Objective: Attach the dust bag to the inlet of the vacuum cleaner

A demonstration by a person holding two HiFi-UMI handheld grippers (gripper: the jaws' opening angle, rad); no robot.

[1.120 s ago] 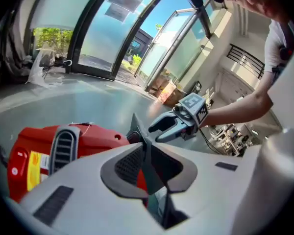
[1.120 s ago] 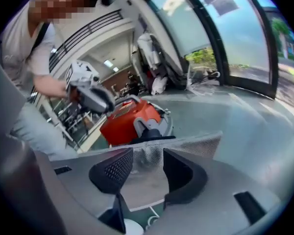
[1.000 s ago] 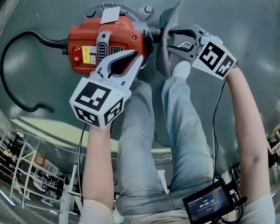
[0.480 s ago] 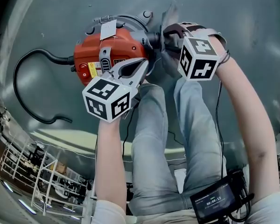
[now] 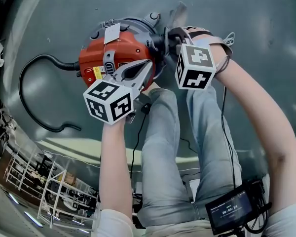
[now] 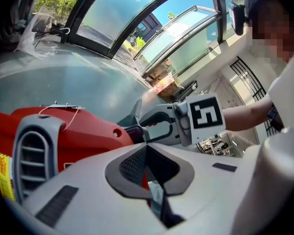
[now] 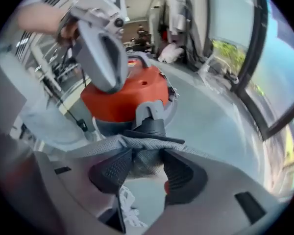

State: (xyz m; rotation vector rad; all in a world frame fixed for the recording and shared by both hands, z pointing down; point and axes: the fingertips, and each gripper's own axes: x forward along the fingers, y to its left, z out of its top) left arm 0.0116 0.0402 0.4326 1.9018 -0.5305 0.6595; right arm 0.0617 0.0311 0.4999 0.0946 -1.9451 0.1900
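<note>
The red vacuum cleaner (image 5: 121, 51) lies on the grey floor, its black inlet (image 7: 152, 129) facing my right side. My left gripper (image 5: 149, 68) is shut and rests on the red body, with nothing between its tips (image 6: 146, 151). The right gripper (image 5: 168, 37) points steeply down at the inlet. Its jaws stand wide and have just been opening a little. Bunched grey fabric of the dust bag (image 7: 137, 146) still fills the gap (image 7: 146, 163) and touches both pads (image 7: 112, 169). A grey flap of the bag (image 5: 179, 13) sticks out beyond the inlet.
A black power cord (image 5: 34, 93) loops over the floor left of the vacuum. A white tag (image 5: 112, 32) lies on its top. The person's legs in grey trousers (image 5: 163, 147) stand right below it. A small screen (image 5: 234, 212) hangs at the lower right.
The right gripper has rolled over and closed in on the inlet, so its marker cube now faces up. Less of the bag's flap shows. The left gripper has sunk slightly onto the vacuum.
</note>
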